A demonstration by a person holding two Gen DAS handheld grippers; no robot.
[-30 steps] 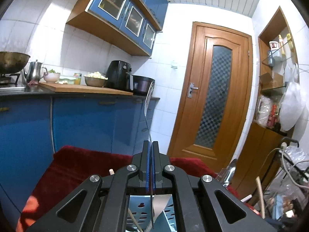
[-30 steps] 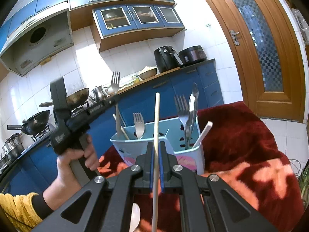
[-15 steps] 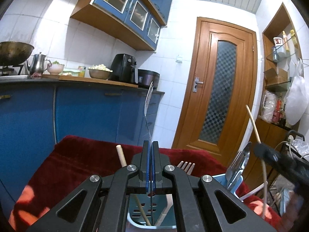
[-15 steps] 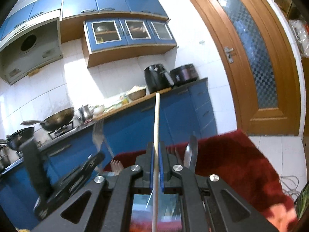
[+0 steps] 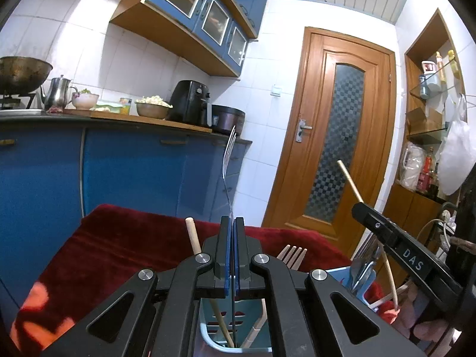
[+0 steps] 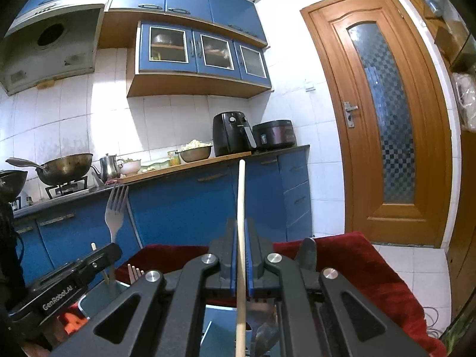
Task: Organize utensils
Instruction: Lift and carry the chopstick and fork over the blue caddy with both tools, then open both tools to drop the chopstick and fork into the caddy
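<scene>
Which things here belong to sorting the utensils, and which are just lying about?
Job in hand:
- fork in the left hand-held gripper
- wooden stick in the right hand-held gripper
- blue utensil holder

Lying about:
- air fryer
- wok
- kettle
- bowl

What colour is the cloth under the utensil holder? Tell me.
Dark red cloth, clearest in the left wrist view.

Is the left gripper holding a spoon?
No, the left gripper is shut on a metal fork, tines up.
</scene>
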